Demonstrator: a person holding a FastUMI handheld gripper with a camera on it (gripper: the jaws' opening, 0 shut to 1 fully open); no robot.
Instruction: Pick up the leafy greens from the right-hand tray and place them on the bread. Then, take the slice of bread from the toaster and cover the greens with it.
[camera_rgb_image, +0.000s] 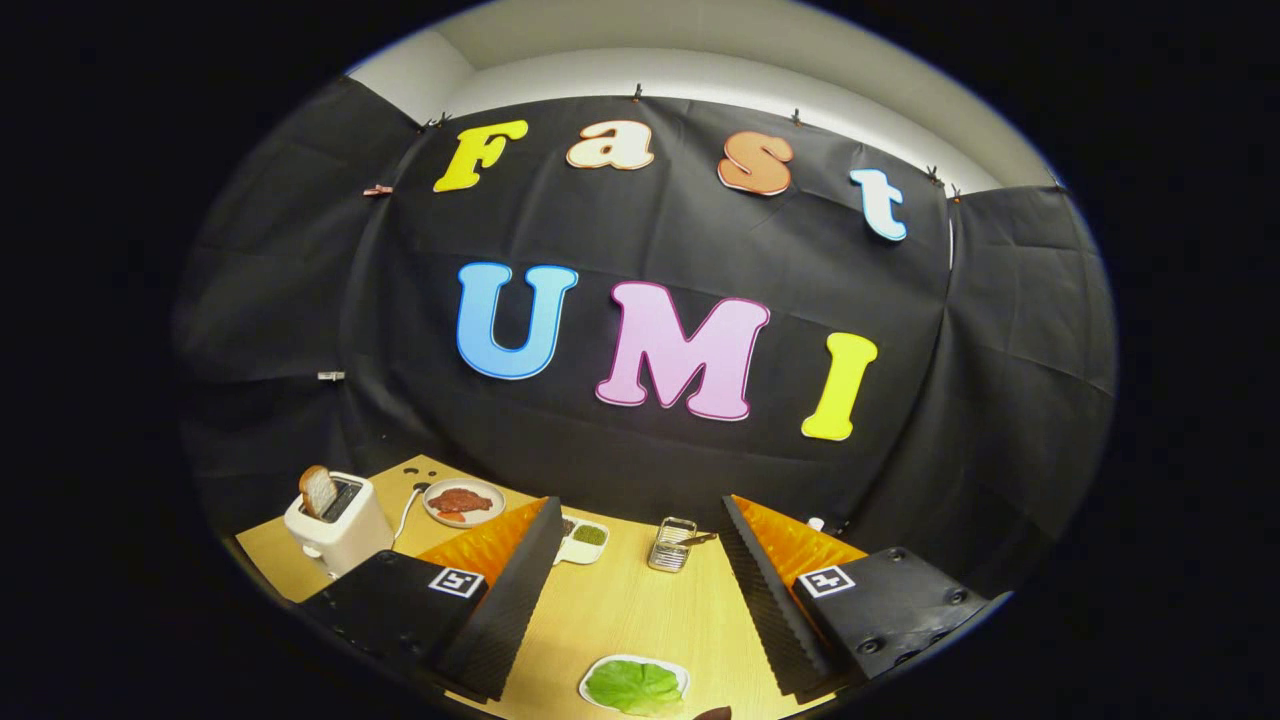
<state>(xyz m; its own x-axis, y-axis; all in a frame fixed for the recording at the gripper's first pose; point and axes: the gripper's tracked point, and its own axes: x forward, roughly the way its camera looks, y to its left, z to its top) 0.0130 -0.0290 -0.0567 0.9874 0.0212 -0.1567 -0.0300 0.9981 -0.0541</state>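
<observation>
My gripper (640, 512) is open, held above a wooden table (620, 610), and nothing is between its fingers. A green lettuce leaf (634, 686) lies on a small white plate (598, 672), low between the finger bases. Off to the left stands a white toaster (338, 530) with a slice of bread (318, 490) sticking up from its slot. Behind the toaster sits a round plate (490, 512) holding brownish-red food (460, 500); whether bread lies under it I cannot tell.
A small white tray (583, 541) with something dark green in it sits just past the left fingertip. A wire basket (672, 545) with a utensil handle stands ahead between the fingers. The toaster's white cord (408, 512) runs toward the round plate. The black cloth wall closes the table's far side.
</observation>
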